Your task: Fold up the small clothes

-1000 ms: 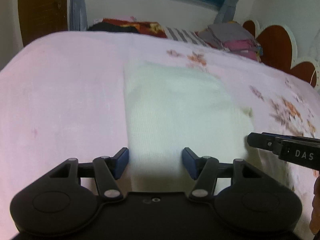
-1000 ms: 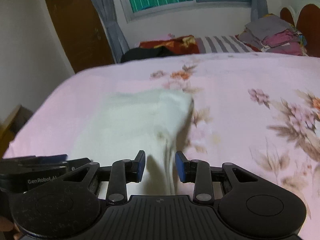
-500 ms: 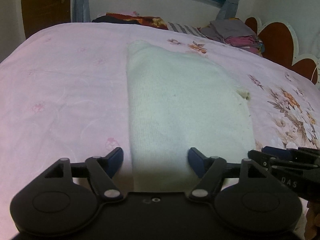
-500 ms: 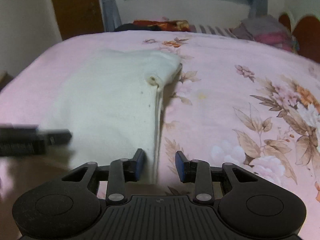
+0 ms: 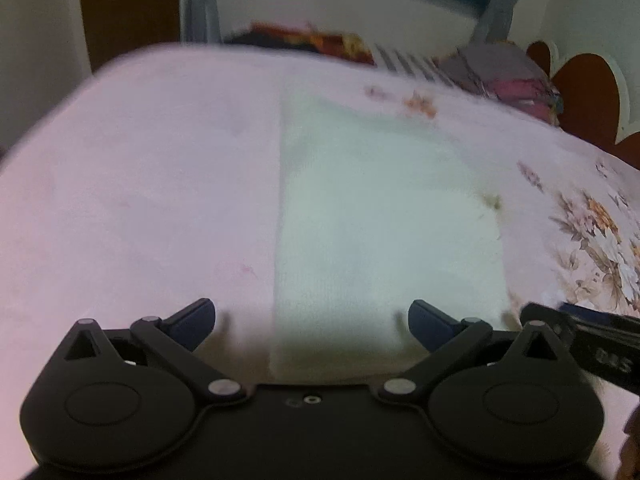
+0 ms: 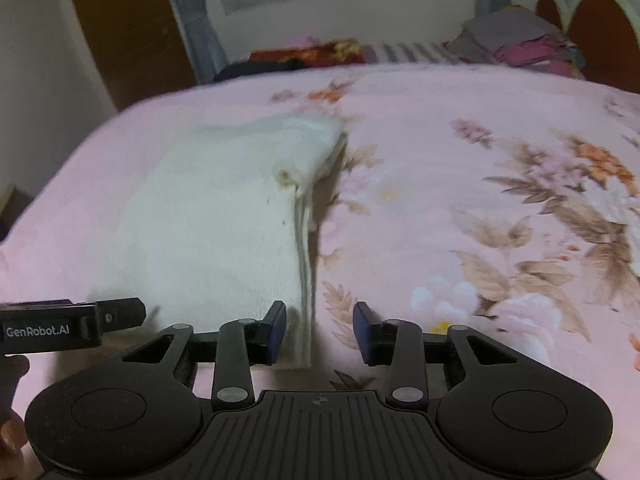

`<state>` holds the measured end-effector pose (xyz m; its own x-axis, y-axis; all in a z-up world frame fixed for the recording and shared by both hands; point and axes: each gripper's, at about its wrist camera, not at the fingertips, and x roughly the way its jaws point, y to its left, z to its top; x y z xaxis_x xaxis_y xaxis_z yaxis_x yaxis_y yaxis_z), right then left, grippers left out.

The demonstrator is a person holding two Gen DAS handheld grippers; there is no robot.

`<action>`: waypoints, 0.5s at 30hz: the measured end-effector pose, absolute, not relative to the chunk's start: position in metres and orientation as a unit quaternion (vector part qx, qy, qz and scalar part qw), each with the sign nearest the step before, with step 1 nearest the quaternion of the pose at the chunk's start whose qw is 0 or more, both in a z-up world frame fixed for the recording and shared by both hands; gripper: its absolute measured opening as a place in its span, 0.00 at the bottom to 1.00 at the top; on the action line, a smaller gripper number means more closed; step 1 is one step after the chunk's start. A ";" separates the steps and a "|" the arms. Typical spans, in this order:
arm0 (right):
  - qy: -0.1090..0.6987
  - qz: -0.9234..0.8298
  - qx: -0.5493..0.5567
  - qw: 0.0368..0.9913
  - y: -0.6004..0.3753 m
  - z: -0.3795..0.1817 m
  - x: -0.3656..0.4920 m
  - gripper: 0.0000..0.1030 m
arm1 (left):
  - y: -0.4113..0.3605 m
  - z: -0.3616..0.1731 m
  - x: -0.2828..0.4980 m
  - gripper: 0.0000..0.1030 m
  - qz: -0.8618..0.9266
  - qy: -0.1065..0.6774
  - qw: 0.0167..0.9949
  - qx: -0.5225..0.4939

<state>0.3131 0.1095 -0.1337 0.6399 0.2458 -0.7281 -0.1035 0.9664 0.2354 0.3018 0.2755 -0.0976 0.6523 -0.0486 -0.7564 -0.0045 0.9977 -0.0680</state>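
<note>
The cream-white knitted garment lay folded flat ahead of both tongs, with the left gripper and right gripper opening, nothing clamped; the fold was judged essentially complete.

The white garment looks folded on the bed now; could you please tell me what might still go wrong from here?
1. The right gripper is opening with the white garment edge between its fingers; the left pad sits close to the layers and could snag them.
2. The stacked edge looks loose on the bed, so the fold may spring apart.
3. The left gripper is opening above the near hem, and could drag it.
</note>
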 end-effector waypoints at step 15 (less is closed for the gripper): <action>0.345 0.170 0.091 0.918 0.047 -0.023 0.133 0.94 | 0.227 0.026 0.098 1.00 0.020 0.329 0.943 0.045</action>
